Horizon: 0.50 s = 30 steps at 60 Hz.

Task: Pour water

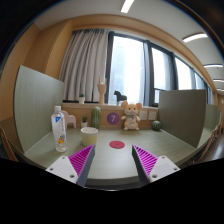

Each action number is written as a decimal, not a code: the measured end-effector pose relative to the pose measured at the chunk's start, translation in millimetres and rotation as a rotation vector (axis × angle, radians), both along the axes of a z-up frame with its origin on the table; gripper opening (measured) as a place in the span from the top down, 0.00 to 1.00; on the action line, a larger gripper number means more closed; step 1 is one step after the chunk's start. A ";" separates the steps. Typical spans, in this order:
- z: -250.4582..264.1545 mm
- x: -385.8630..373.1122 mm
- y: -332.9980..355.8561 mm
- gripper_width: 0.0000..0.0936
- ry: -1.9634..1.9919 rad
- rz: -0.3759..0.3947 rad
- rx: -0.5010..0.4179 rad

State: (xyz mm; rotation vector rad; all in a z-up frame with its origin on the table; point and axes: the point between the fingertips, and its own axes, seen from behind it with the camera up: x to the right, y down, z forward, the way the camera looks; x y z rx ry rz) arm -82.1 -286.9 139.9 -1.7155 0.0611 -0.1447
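Observation:
A clear plastic water bottle (pixel 59 127) with a blue label stands upright on the grey table (pixel 112 160), ahead and left of my fingers. A pale green cup (pixel 89 134) stands right of the bottle, beyond the left fingertip. A small red disc (pixel 117 145) lies on the table ahead, between the fingers' lines. My gripper (pixel 113 158) is open and empty; its magenta pads (pixel 81 158) stand wide apart above the near table.
A purple box (pixel 113 118), a plush toy horse (pixel 130 114) and a small dark cup (pixel 155 125) stand at the table's back. Grey-green partition panels (pixel 40 95) flank the table on both sides. Windows and a curtain (pixel 88 62) lie behind.

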 end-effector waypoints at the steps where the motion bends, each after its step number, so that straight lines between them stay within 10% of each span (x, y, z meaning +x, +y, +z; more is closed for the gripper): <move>1: -0.8 -3.2 0.2 0.19 -0.001 0.007 0.000; 30: -36.6 -197.0 95.5 0.18 0.015 0.254 -0.022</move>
